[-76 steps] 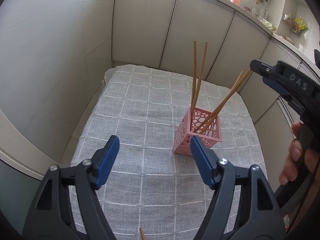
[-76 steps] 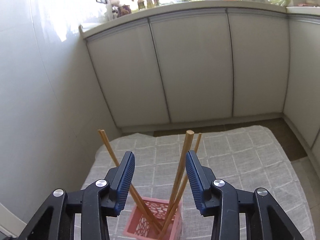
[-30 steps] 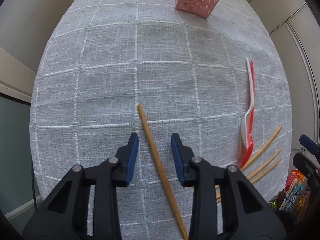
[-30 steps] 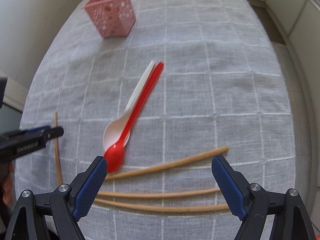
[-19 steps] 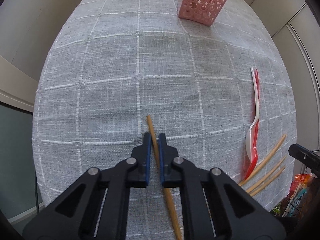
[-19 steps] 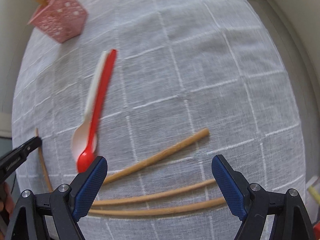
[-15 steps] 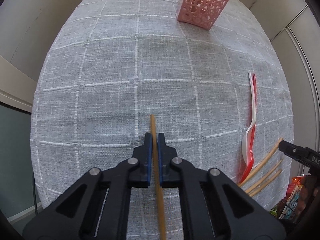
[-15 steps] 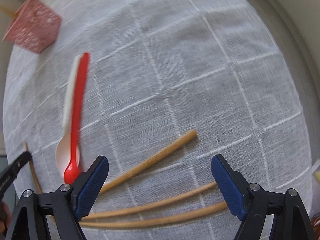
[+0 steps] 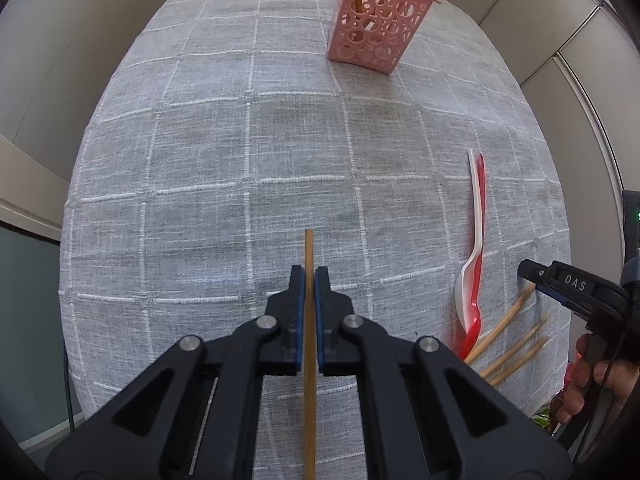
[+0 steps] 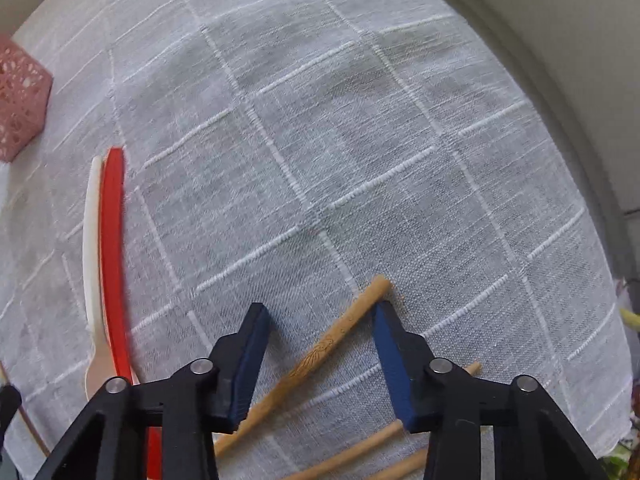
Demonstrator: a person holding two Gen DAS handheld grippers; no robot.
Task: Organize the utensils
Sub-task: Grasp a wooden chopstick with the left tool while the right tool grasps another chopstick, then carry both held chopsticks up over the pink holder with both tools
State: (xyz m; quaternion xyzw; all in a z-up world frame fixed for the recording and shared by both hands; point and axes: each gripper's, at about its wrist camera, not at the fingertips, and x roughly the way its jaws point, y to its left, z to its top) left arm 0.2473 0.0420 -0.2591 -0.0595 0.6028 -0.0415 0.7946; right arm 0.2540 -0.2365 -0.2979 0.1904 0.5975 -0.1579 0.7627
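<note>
1. The grey checked tablecloth [image 9: 248,152] is covering the whole table, and pale cabinet doors [image 9: 560,20] are curving around its far and right sides.
2. A pink perforated basket [image 9: 376,24] is standing upright at the far end of the cloth, with chopstick ends poking out of its top; it is also peeking in at the left edge of the right wrist view [image 10: 20,100].
3. A white spoon [image 9: 472,248] and a red spoon [image 9: 480,216] are lying side by side, touching, handles pointing away towards the basket, bowls nearest the loose chopsticks.
4. The red spoon's bowl is lying just beside the near end of the loose chopsticks [image 9: 516,344], crowding that corner of the cloth.
5. The left gripper [image 9: 309,280] is pointing steeply down, and its blue pads are pinching a single chopstick [image 9: 308,256] tight: a thin, straight, plain wooden stick running straight along the fingers, its tip sticking out past them over the middle of the cloth.
6. The right gripper [image 10: 320,320] is closing right now, jaws roughly half apart, straddling the top chopstick [image 10: 344,328] of the fan of three at the near right of the cloth.
7. That chopstick is lying slantwise between the pads, a thicker light-brown stick with a faint engraved pattern; the right pad is sitting right at it, but I cannot tell whether it is touching, and the left pad is clear.
8. In the left wrist view, a hand [image 9: 588,376] is gripping the right gripper's handle at the right edge.
</note>
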